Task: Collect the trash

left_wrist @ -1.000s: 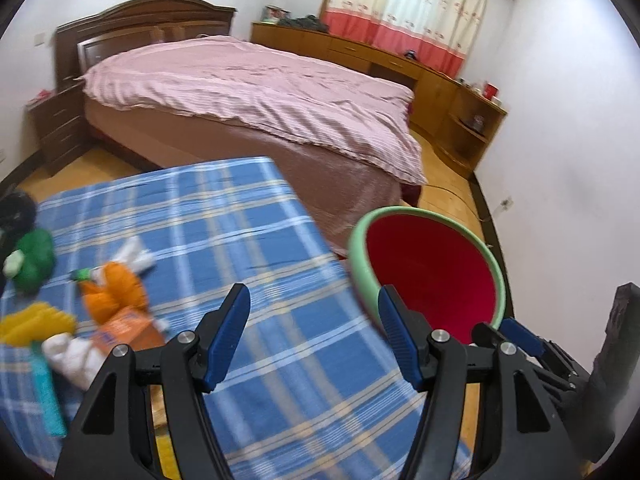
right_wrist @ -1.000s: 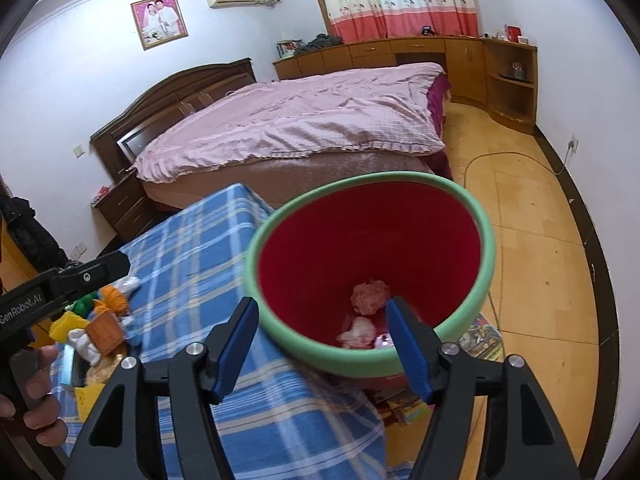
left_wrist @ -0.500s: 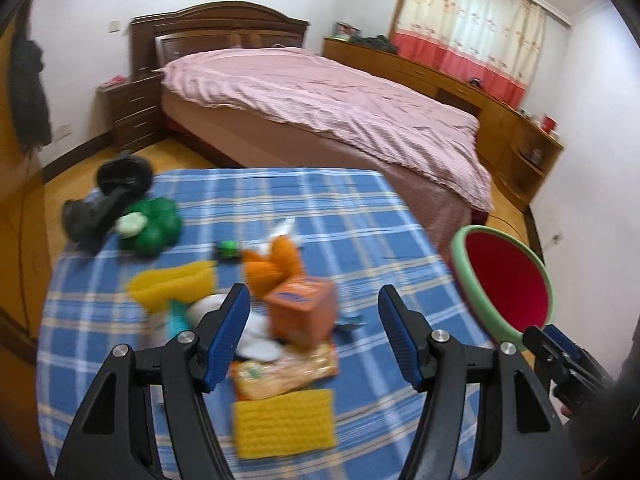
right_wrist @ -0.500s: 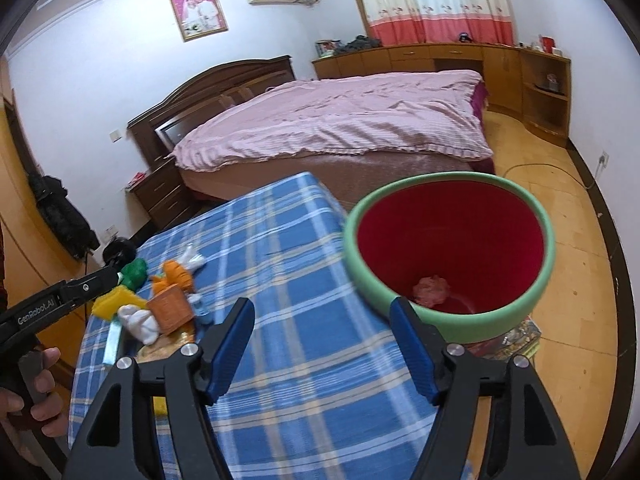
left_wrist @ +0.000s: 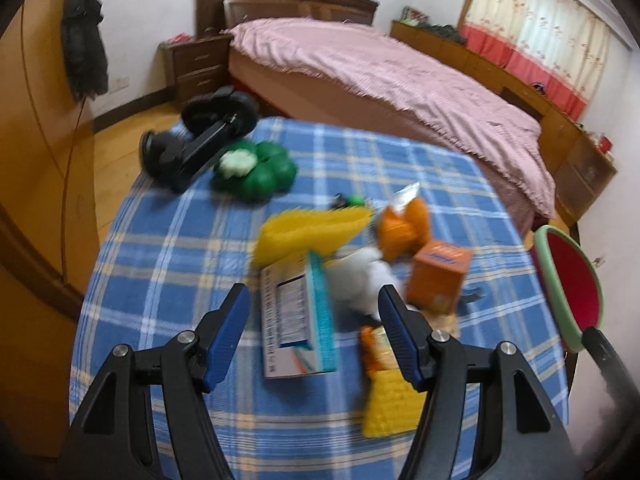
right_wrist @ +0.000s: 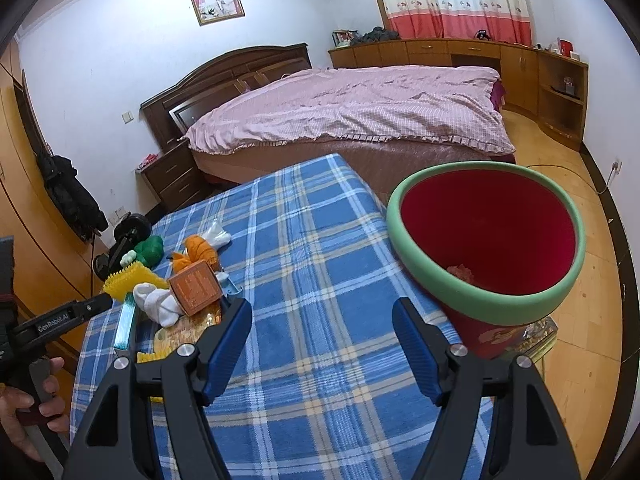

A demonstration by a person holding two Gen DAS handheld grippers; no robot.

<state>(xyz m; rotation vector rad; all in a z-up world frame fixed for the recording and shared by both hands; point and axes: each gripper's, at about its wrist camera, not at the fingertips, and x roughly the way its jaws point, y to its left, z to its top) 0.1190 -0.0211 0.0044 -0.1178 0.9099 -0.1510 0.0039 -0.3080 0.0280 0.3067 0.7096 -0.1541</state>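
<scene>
Left gripper (left_wrist: 314,312) angled down over clutter pile on blue plaid counter (left_wrist: 168,248), jaws spread wide, nothing clamped. Between the jaws in left wrist view, lying below on the cloth: white-and-teal carton (left_wrist: 296,320) with printed label panel up. Just beside carton: yellow bristle brush (left_wrist: 308,232), white crumpled sock or tissue wad (left_wrist: 360,276), orange box (left_wrist: 438,276), orange wrapper (left_wrist: 402,226), yellow sponge (left_wrist: 390,404) at near edge, partly behind right finger. Much motion blur here; contact between items hard to tell. Farther back on counter: green clover-shaped thing (left_wrist: 256,172) and black wheeled device (left_wrist: 200,132), apart from pile.

Right gripper (right_wrist: 322,344) over bare plaid cloth, jaws opening, nothing between them. Red bin (right_wrist: 486,248) with green rim standing off counter's right edge, just beside it, mouth tilted toward camera; pinkish crumpled scrap (right_wrist: 462,270) visible inside at bottom. Same pile seen at left in right wrist view, well apart from bin. Person's hand (right_wrist: 24,412) gripping left tool's handle at lower left edge.

Background: bed (right_wrist: 348,116) with pink cover behind counter.
</scene>
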